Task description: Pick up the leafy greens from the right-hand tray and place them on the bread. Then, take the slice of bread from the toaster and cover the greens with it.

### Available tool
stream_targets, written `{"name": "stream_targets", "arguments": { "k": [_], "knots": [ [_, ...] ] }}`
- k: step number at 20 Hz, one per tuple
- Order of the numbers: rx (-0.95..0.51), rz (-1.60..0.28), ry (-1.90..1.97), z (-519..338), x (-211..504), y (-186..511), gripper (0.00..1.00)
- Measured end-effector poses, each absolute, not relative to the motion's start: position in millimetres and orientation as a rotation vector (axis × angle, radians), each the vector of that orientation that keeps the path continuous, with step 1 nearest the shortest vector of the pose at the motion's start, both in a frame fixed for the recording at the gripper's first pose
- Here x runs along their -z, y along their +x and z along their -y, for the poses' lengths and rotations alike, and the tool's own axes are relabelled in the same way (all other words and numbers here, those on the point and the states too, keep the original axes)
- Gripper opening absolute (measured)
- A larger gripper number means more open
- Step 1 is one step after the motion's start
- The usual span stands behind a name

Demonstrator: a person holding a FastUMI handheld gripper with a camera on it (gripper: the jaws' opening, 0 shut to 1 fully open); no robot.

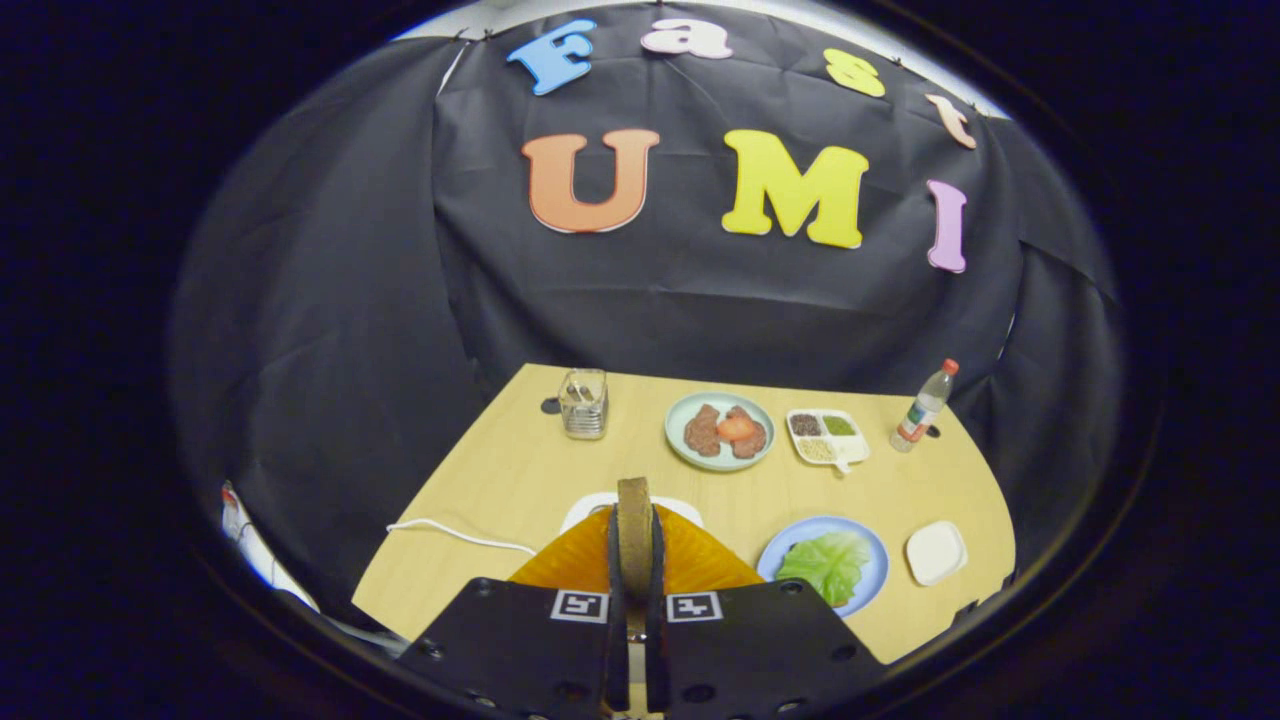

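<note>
A white cable (460,535) runs across the wooden table (500,480) at the left, and a clear glass holder (584,403) stands farther back. The gripper (634,560) is held high above the table, tilted downward, its 2 fingers closed tight on a slice of bread (634,520) standing on edge between them. Below the fingers lies an orange cloth (690,562), with a white toaster (600,503) partly hidden behind the slice. Beyond them sits a plate of meat and tomato (720,431), then a small divided dish (826,436). Right of the fingers, the leafy greens (826,565) lie on a blue plate (872,580). A white dish (936,552) sits beside it, and a bottle (923,407) stands at the far right
</note>
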State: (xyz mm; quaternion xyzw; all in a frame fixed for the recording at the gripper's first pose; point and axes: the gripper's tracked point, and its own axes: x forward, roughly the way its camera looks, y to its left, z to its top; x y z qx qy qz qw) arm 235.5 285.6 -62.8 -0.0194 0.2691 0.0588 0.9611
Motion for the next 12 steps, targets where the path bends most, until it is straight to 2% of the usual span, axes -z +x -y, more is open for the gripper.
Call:
{"name": "stream_targets", "arguments": {
  "k": [7,12],
  "knots": [
    [-0.112,-0.441,-0.047,-261,-5,218,0.07],
    [-0.087,-0.407,-0.049,-224,-5,219,0.06]
  ]
}}
